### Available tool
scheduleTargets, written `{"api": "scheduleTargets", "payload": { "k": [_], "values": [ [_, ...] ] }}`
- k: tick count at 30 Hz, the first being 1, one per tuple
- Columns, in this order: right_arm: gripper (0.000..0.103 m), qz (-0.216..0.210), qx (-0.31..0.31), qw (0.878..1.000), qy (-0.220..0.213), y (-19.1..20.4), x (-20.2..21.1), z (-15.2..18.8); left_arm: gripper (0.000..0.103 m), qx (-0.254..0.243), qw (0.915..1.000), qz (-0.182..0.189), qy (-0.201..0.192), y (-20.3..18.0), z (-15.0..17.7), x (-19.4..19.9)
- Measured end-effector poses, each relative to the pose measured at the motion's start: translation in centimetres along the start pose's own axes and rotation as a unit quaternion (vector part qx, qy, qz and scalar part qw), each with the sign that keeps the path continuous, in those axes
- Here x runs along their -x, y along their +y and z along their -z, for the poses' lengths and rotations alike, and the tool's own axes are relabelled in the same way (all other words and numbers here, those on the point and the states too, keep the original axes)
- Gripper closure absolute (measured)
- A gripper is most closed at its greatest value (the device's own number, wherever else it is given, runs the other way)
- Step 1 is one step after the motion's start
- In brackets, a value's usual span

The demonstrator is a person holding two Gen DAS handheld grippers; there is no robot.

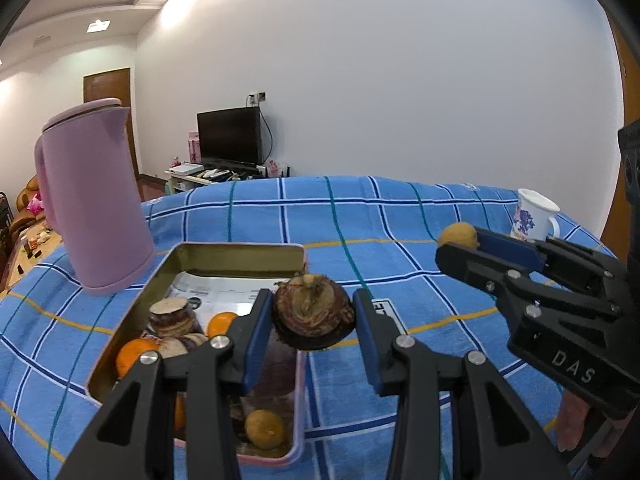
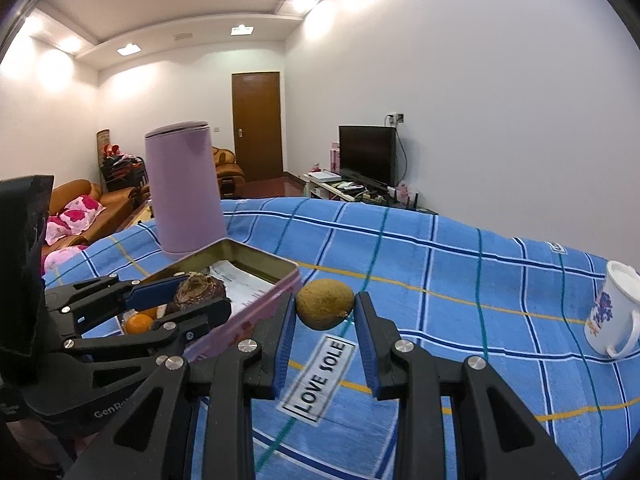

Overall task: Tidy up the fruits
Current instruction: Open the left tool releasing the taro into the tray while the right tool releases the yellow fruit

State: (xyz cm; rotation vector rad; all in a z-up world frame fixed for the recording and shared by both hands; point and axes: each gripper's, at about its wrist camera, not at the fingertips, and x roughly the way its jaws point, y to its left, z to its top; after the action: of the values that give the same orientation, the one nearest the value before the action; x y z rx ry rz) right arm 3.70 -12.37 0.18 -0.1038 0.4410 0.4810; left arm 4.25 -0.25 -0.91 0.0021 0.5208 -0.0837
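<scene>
My left gripper (image 1: 314, 316) is shut on a dark brown scaly fruit (image 1: 314, 310) and holds it above the right rim of the open pink tin (image 1: 236, 256). The tin holds oranges (image 1: 134, 356), a yellow-brown fruit (image 1: 264, 428) and cut brown pieces (image 1: 172, 316). My right gripper (image 2: 325, 312) is shut on a yellow-brown round fruit (image 2: 325, 309), held above the blue cloth just right of the tin (image 2: 280, 280). The right gripper also shows in the left wrist view (image 1: 460, 240), and the left gripper in the right wrist view (image 2: 192, 294).
A tall lilac jug (image 1: 92, 196) stands just behind the tin on the left. A white floral mug (image 2: 612, 316) stands at the table's right. A blue plaid cloth (image 1: 400, 220) with a "LOVE SOLE" label (image 2: 320, 376) covers the table.
</scene>
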Motion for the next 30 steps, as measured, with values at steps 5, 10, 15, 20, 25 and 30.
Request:
{"api": "scheduleTargets", "payload": {
  "k": [5,10,15,20,25,30],
  "values": [
    [0.071,-0.012,0.003,1.0,-0.002,0.9,-0.3,-0.5,0.061,0.007,0.9999,-0.008,-0.004,1.1,-0.1,0.6],
    [0.071,-0.021,0.009,1.0,-0.004,1.7,-0.6,-0.9,0.061,0.013,0.9997,-0.022,-0.001,2.2,-0.1,0.6],
    [0.071,-0.03,0.013,0.999,-0.005,2.4,-1.0,-1.4,0.061,0.024,0.9991,-0.034,0.006,3.5,0.0,0.6],
    [0.071,-0.039,0.017,0.999,-0.004,3.4,-1.5,-1.8,0.061,0.031,0.9986,-0.041,0.006,4.7,0.0,0.7],
    [0.071,-0.048,0.024,0.999,-0.001,4.5,-2.1,-1.9,0.061,0.037,0.9981,-0.048,0.008,5.9,0.1,0.8],
    [0.071,-0.055,0.028,0.998,0.002,5.4,-2.8,-2.0,0.061,0.045,0.9969,-0.064,0.006,7.5,0.3,1.0]
  ]
}}
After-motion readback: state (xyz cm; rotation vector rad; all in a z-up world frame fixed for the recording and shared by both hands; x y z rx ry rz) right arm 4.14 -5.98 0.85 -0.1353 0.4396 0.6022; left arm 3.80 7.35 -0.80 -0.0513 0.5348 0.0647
